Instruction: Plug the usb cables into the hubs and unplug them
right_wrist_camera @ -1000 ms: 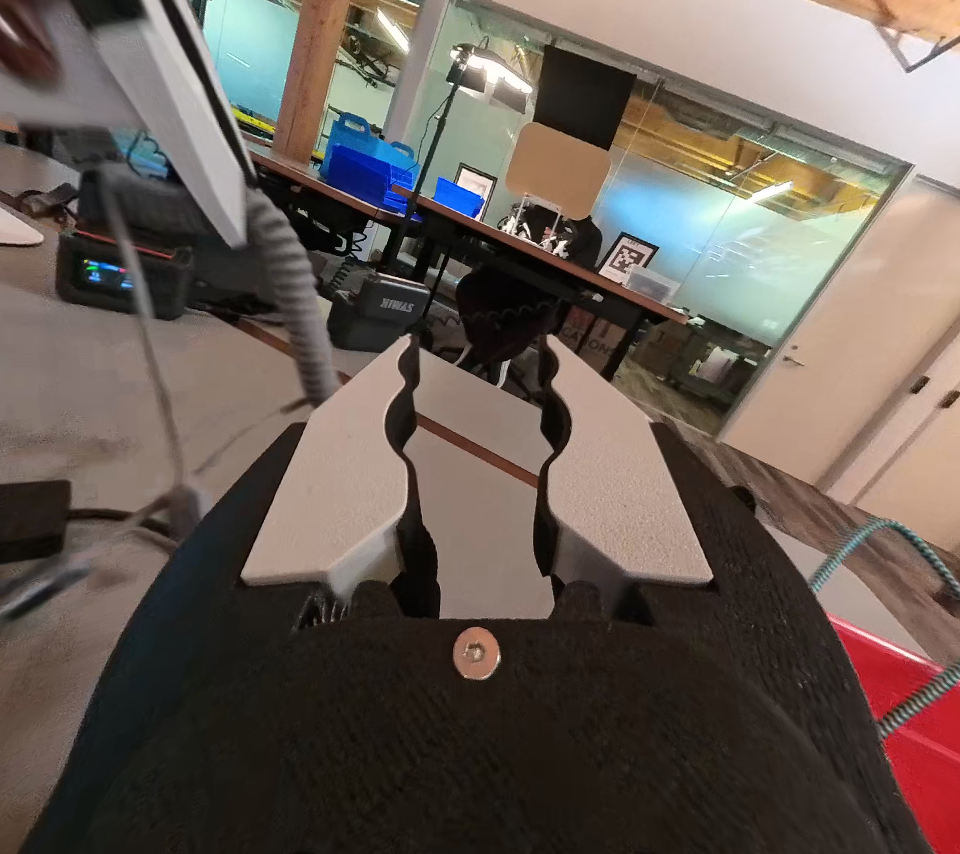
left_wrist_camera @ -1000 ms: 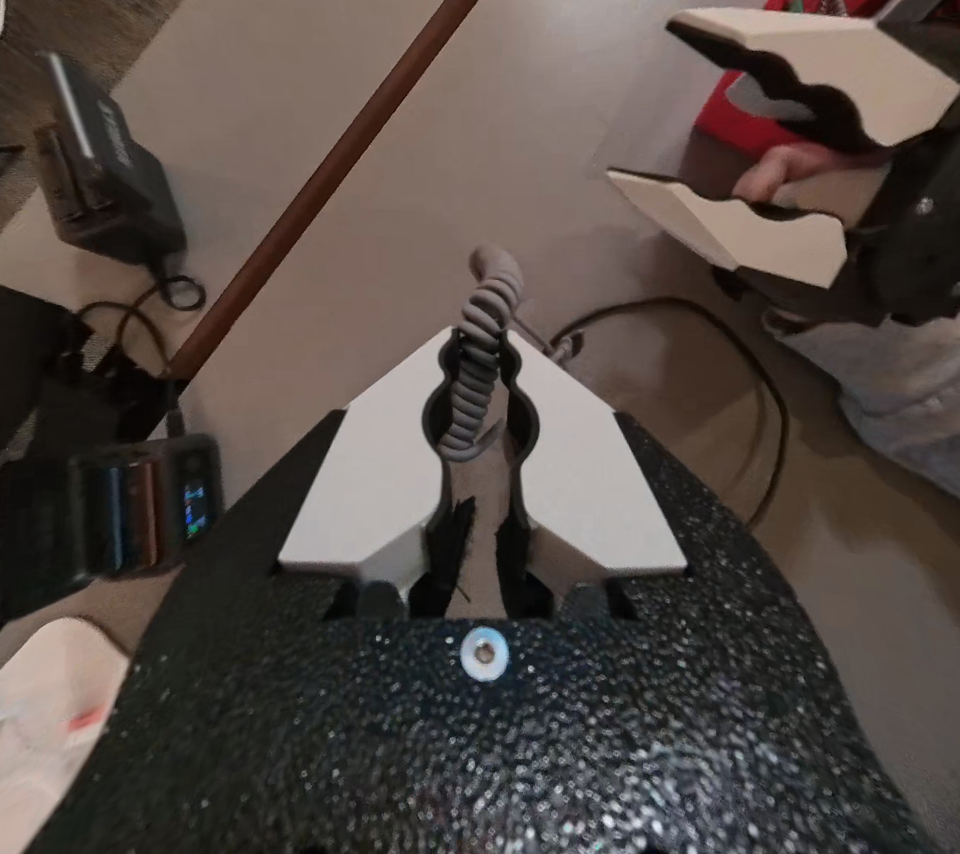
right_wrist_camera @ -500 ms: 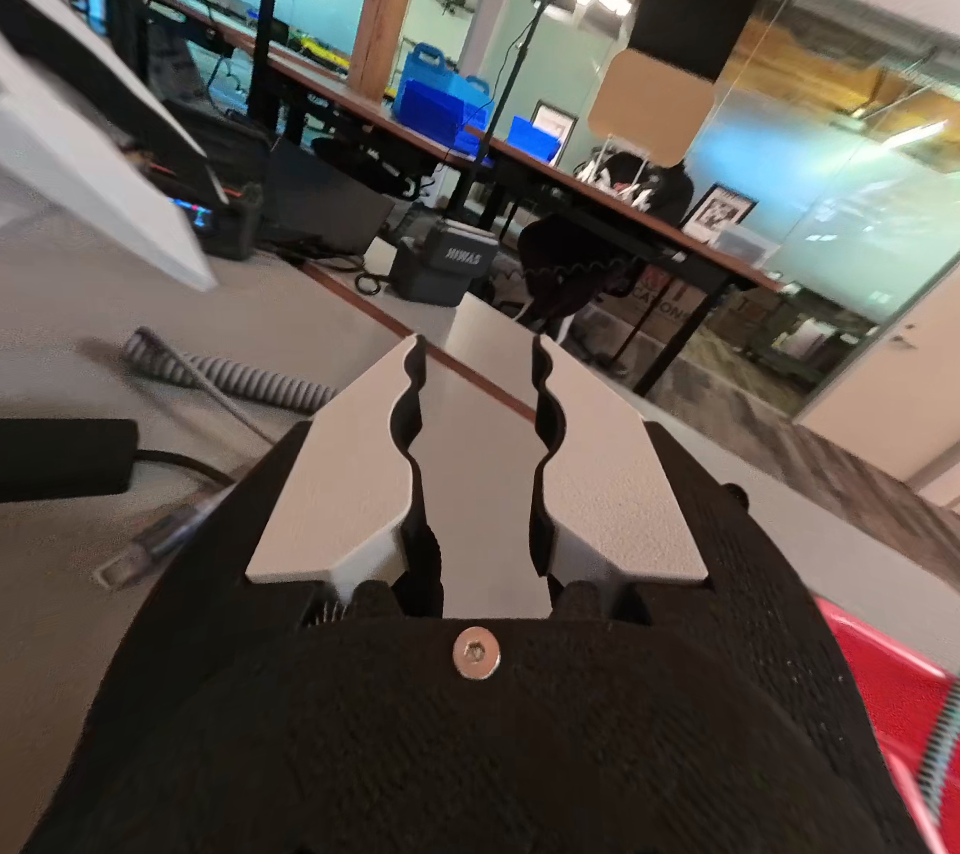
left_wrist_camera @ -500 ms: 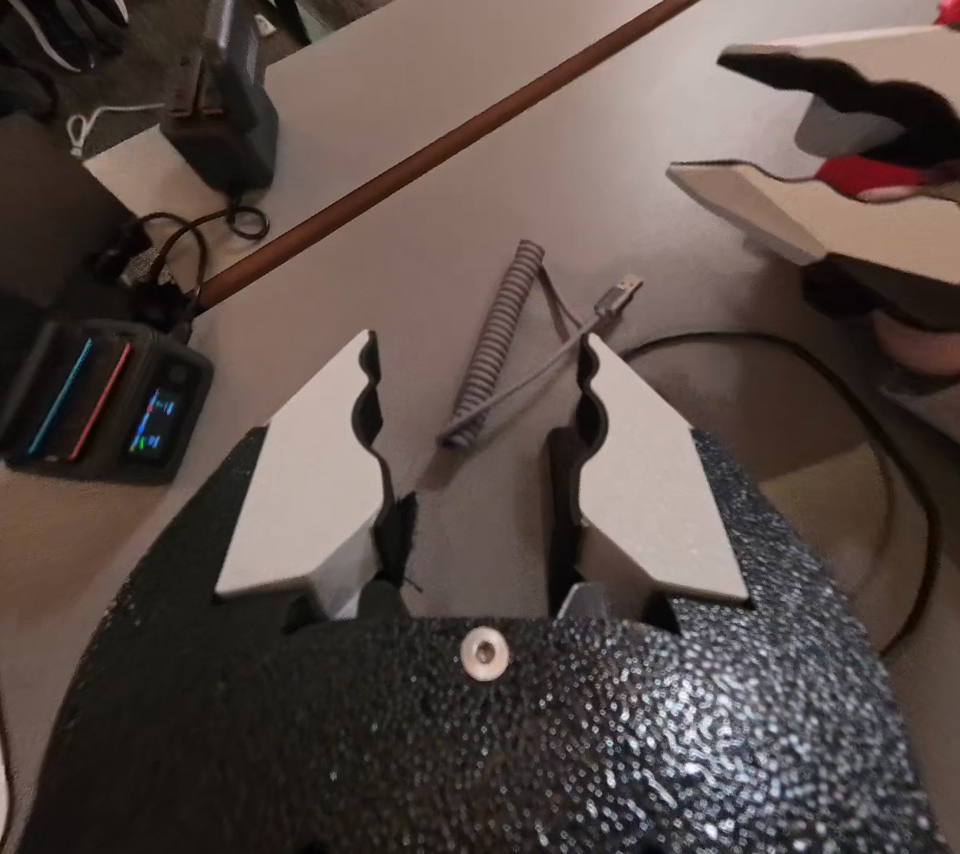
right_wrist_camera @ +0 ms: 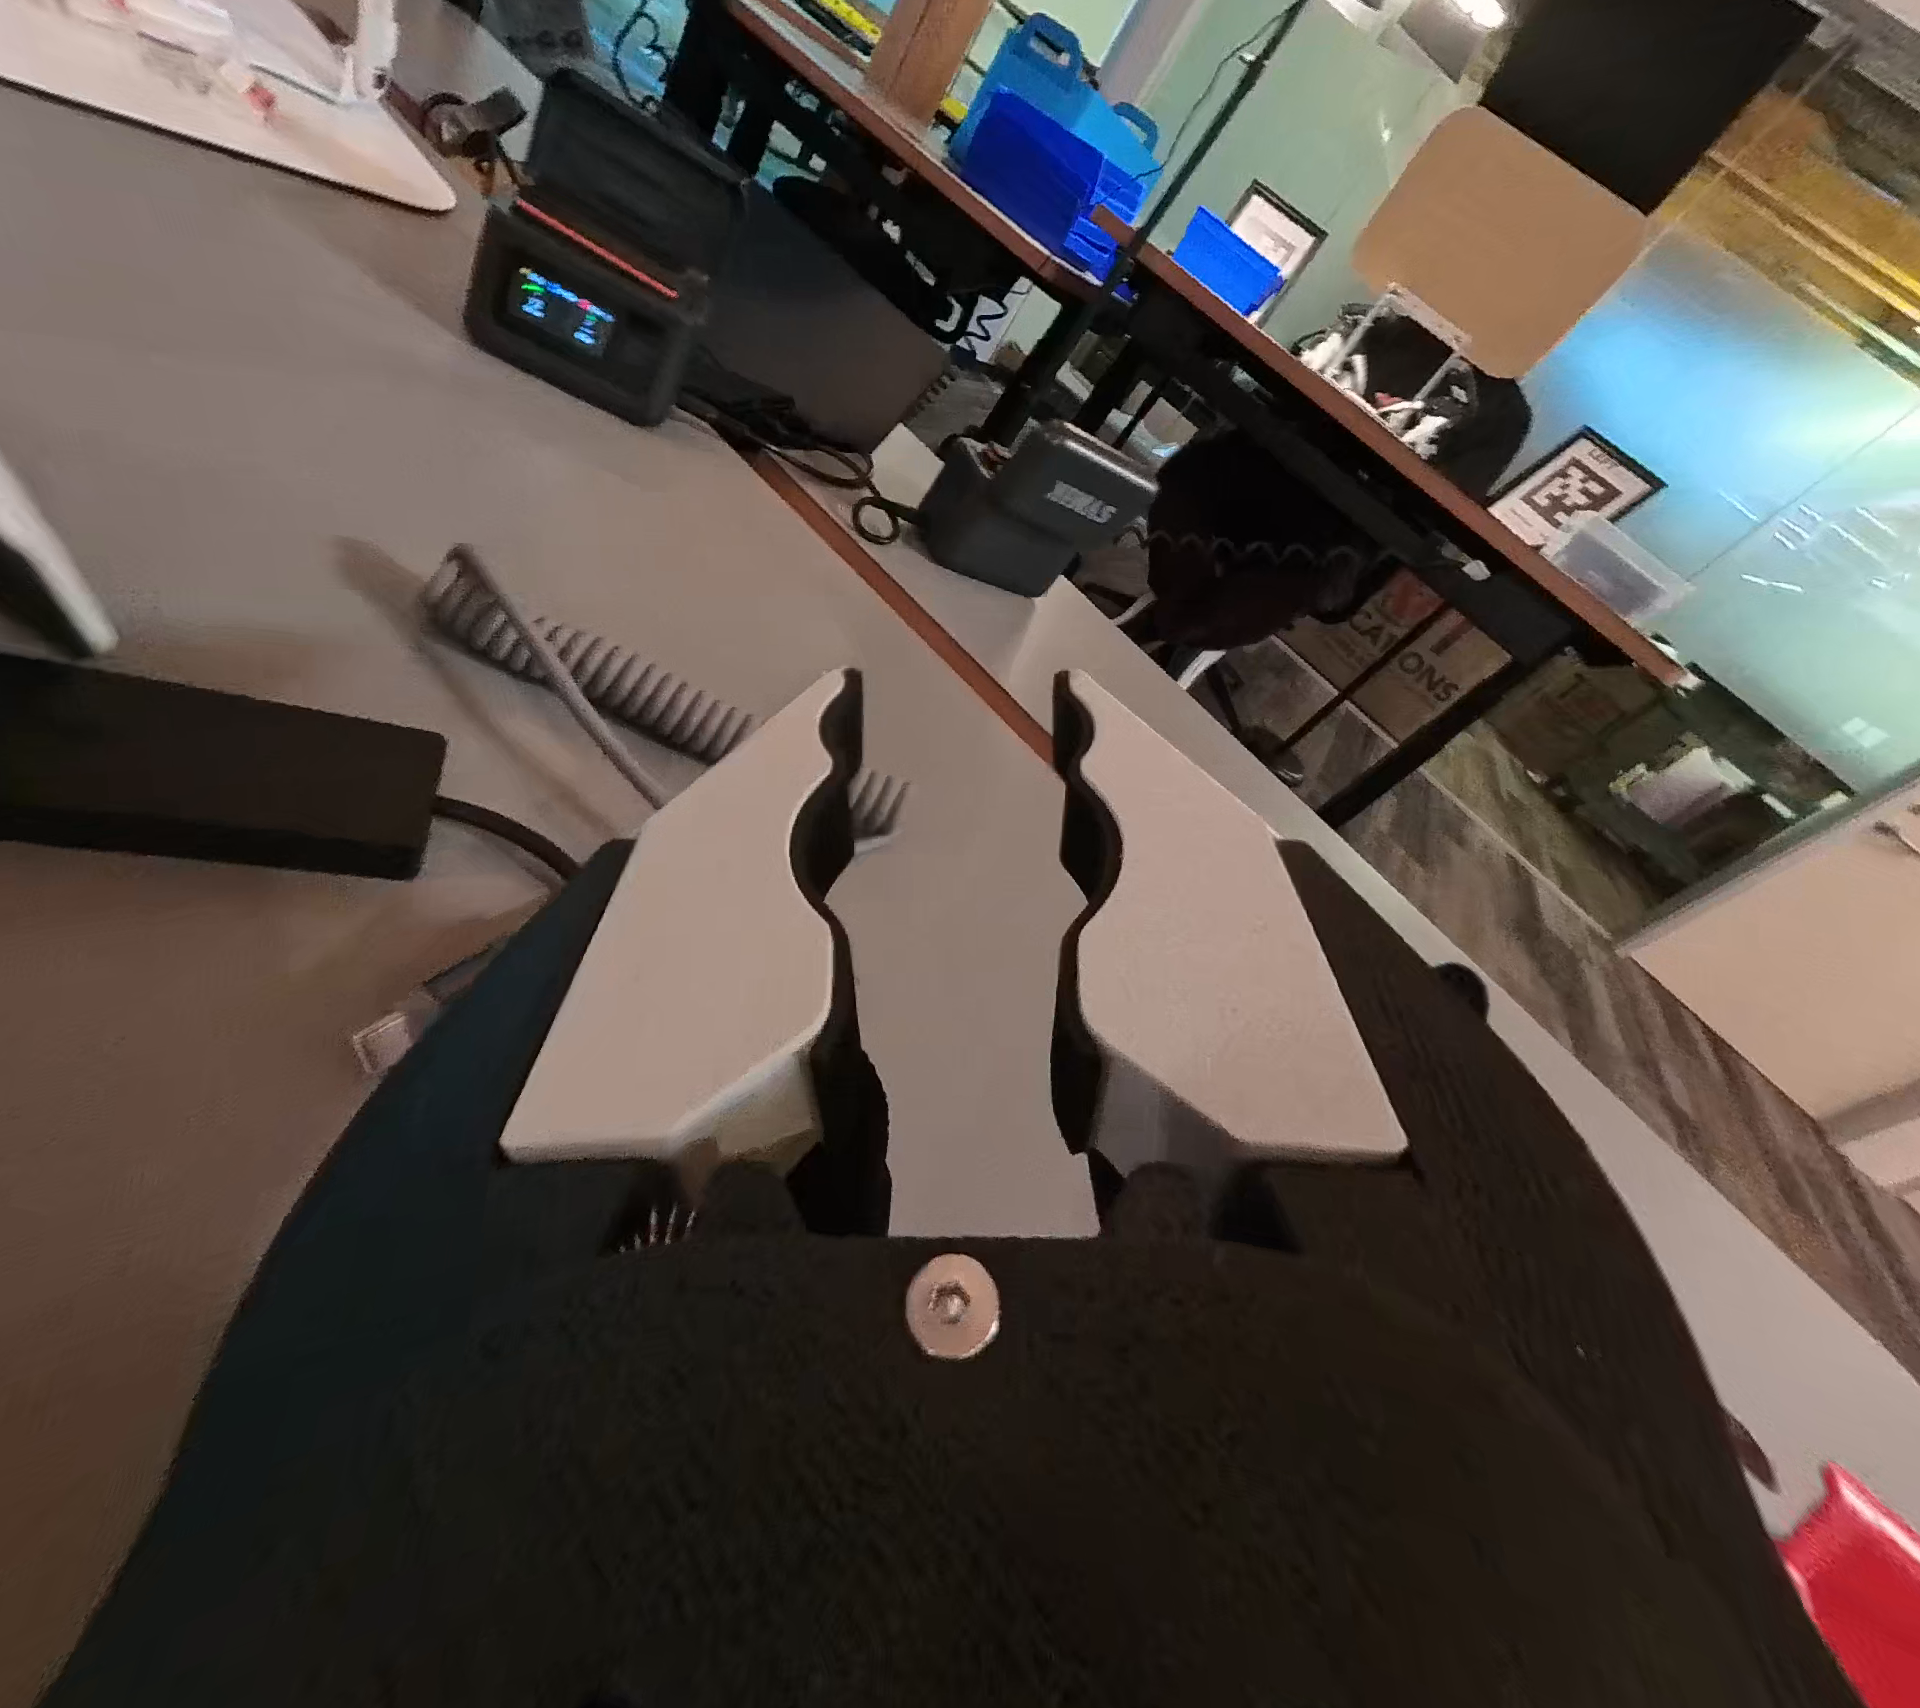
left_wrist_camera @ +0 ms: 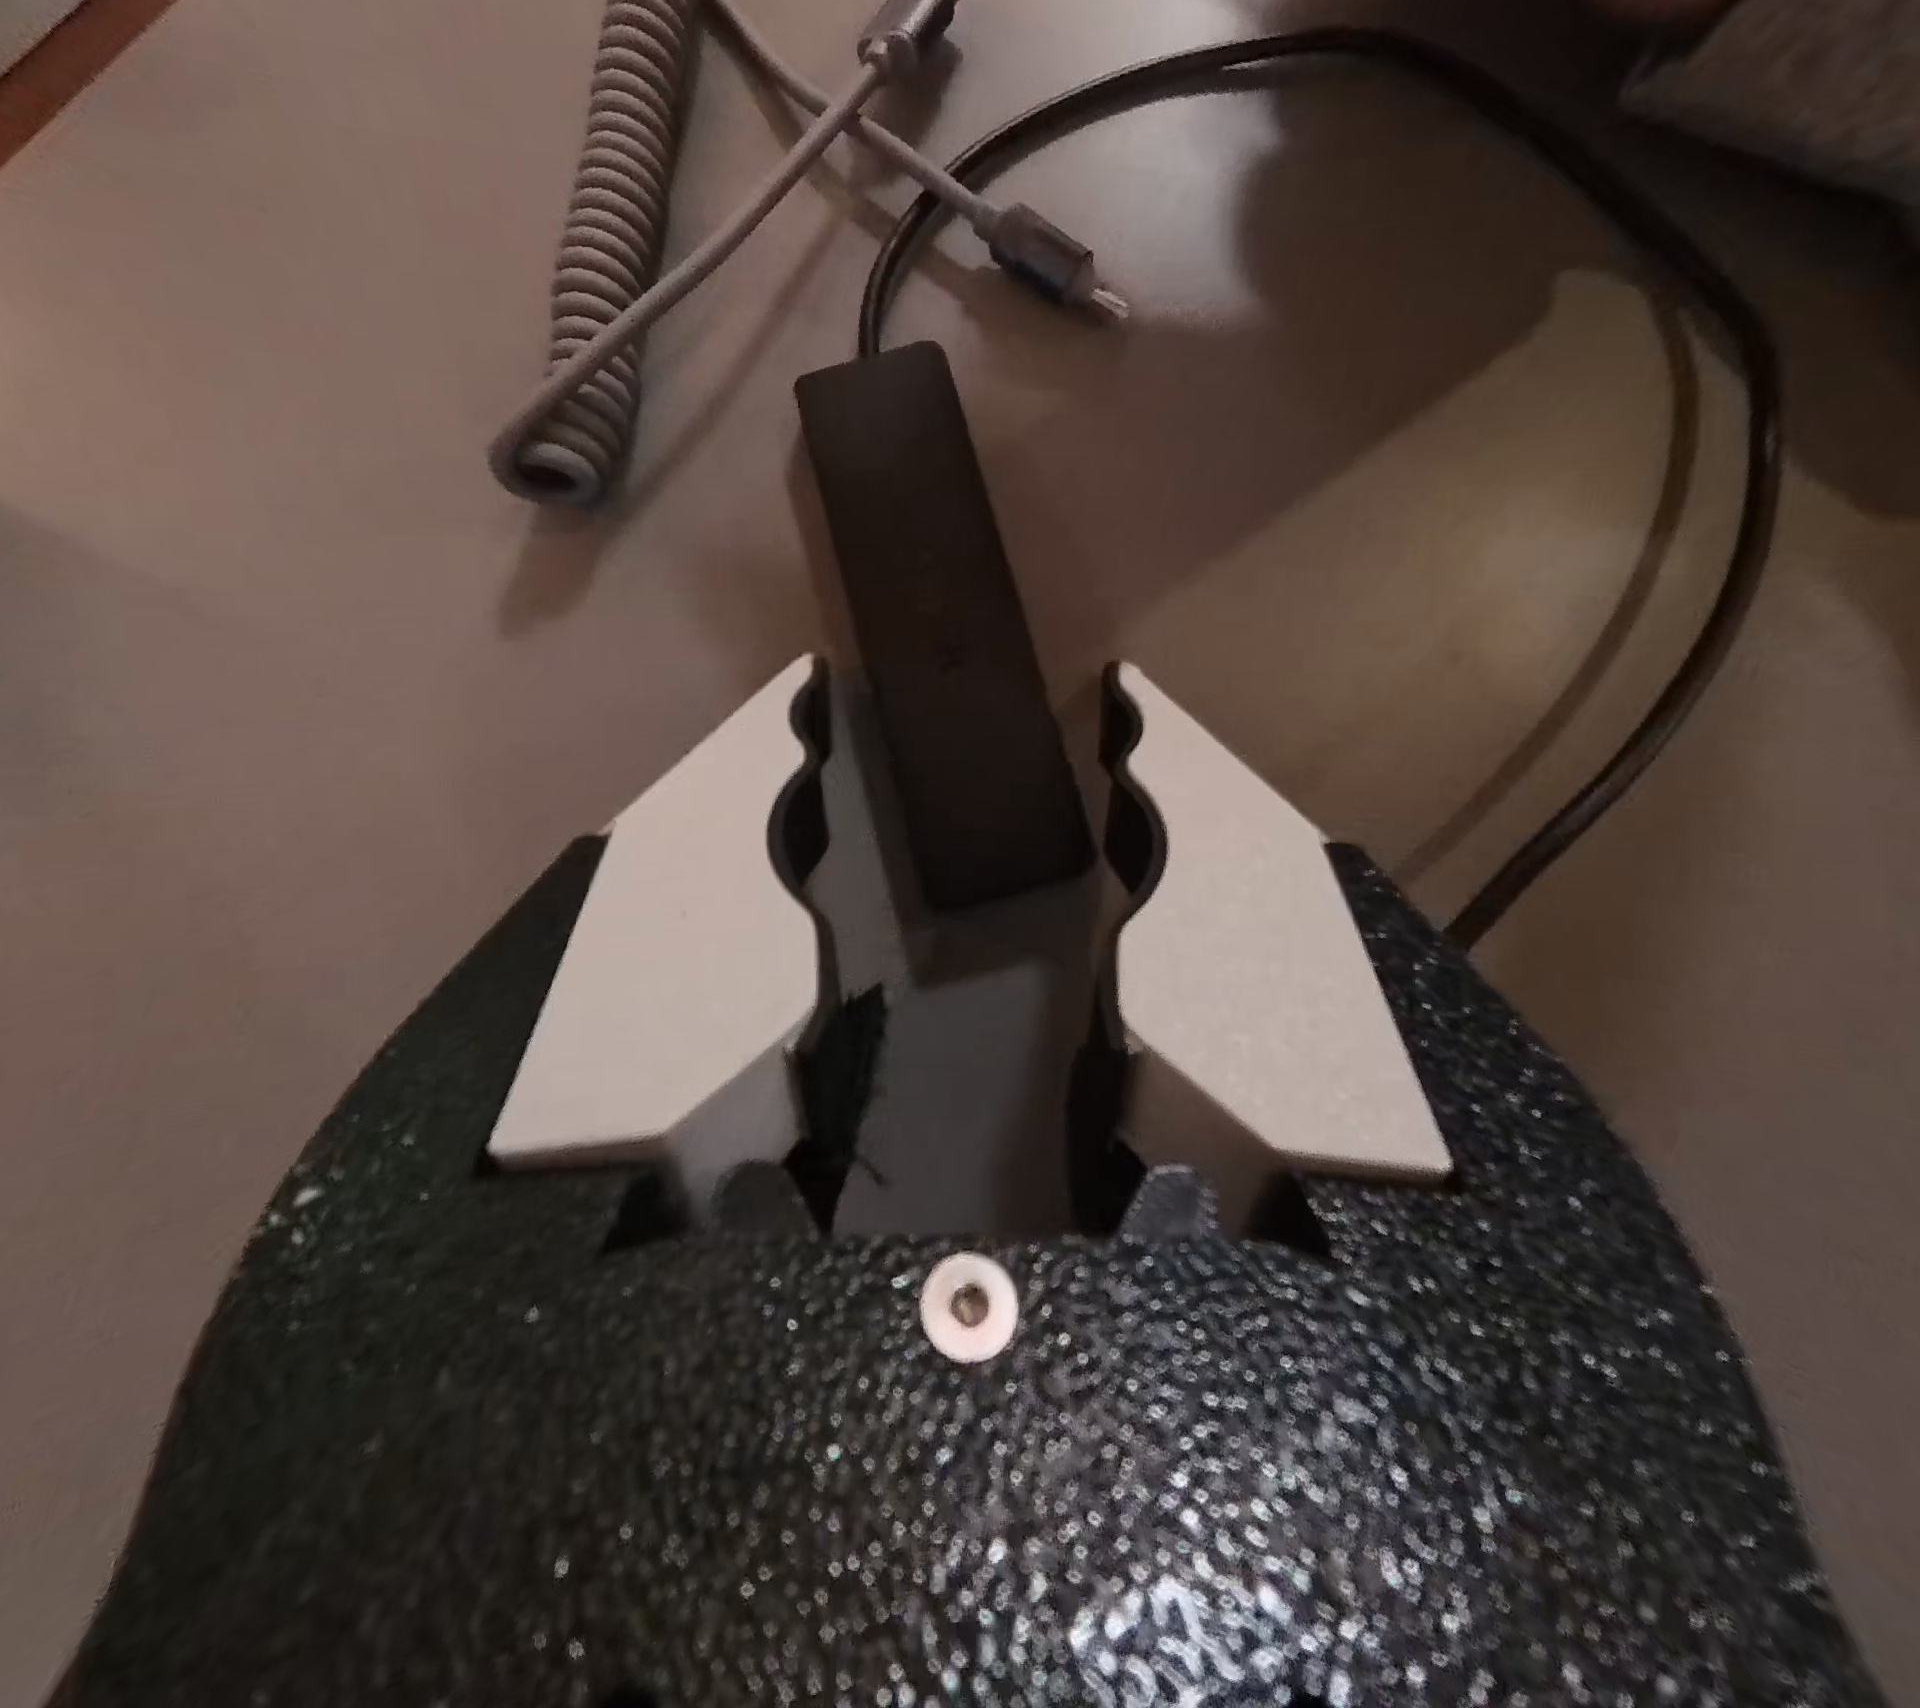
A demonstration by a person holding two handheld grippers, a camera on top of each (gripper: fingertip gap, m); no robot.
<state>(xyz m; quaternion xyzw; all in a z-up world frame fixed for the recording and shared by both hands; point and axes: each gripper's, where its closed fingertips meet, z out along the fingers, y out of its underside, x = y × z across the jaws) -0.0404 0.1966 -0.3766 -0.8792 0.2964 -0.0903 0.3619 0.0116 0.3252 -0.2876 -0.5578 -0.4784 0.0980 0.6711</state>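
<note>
In the left wrist view a black USB hub (left_wrist_camera: pixel 914 567) lies on the grey table, pointing away from me. My left gripper (left_wrist_camera: pixel 961 682) is open and straddles the hub's near end, with only slim gaps at the sides. A grey coiled USB cable (left_wrist_camera: pixel 623 204) lies loose beyond it, with its USB-A plug (left_wrist_camera: pixel 914 11) and its smaller plug (left_wrist_camera: pixel 1049 261) free on the table. My right gripper (right_wrist_camera: pixel 956 692) is open and empty, above the table to the right of the hub (right_wrist_camera: pixel 208 785) and the coiled cable (right_wrist_camera: pixel 592 671).
The hub's black lead (left_wrist_camera: pixel 1714 411) loops to the right. A person's grey sleeve (left_wrist_camera: pixel 1787 17) is at the top right. A charger with a lit screen (right_wrist_camera: pixel 582 318) and a black power unit (right_wrist_camera: pixel 1029 515) stand at the table's far edge (right_wrist_camera: pixel 904 609). About 15 cm separates my left fingertips from my right.
My left gripper let go of the coiled cable, which now lies on the table. It moved over the hub and its jaws narrowed around it. The right gripper stayed open and tilted down.
</note>
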